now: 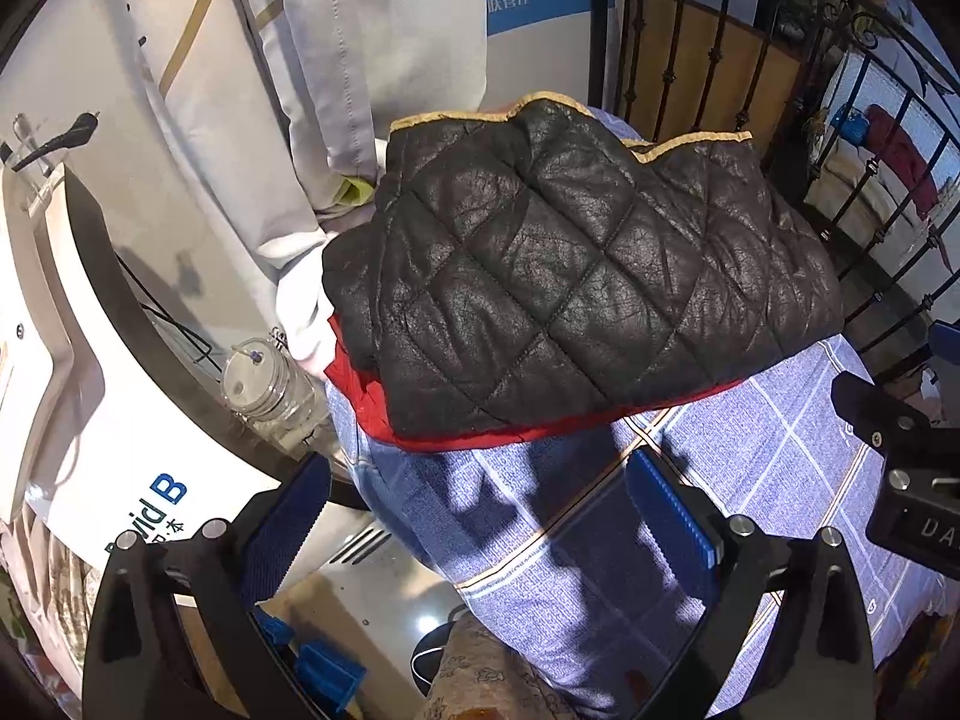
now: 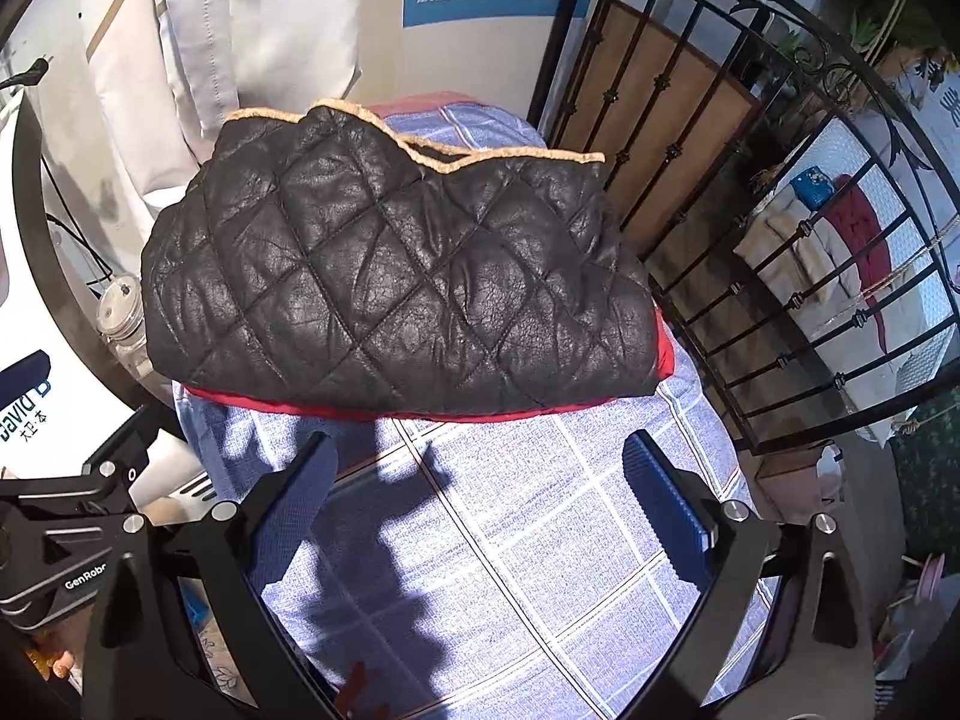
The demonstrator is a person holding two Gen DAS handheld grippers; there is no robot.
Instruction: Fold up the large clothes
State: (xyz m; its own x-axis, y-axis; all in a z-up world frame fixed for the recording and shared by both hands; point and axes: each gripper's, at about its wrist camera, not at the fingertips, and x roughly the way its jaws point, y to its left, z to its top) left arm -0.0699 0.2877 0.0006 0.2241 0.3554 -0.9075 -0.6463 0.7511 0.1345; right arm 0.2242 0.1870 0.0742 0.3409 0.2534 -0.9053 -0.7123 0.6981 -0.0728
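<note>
Looking bulky, soft and fairly heavy, the folded quilted jacket (image 2: pixel 396 276) suits an edge grip near the red lining (image 2: pixel 480 414), with the left gripper (image 1: pixel 480 516) and right gripper (image 2: pixel 486 498) both spread apart and empty.

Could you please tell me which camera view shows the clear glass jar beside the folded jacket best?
The left wrist view: the jar appears large, with lid and body visible. In the right wrist view the jar sits near the edge, smaller and partly hidden by the black quilted jacket.

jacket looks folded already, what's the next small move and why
Probably draw both grippers back. The black quilted jacket lies as a compact bundle on the blue checked cloth, and the left gripper and right gripper are open, holding nothing.
</note>
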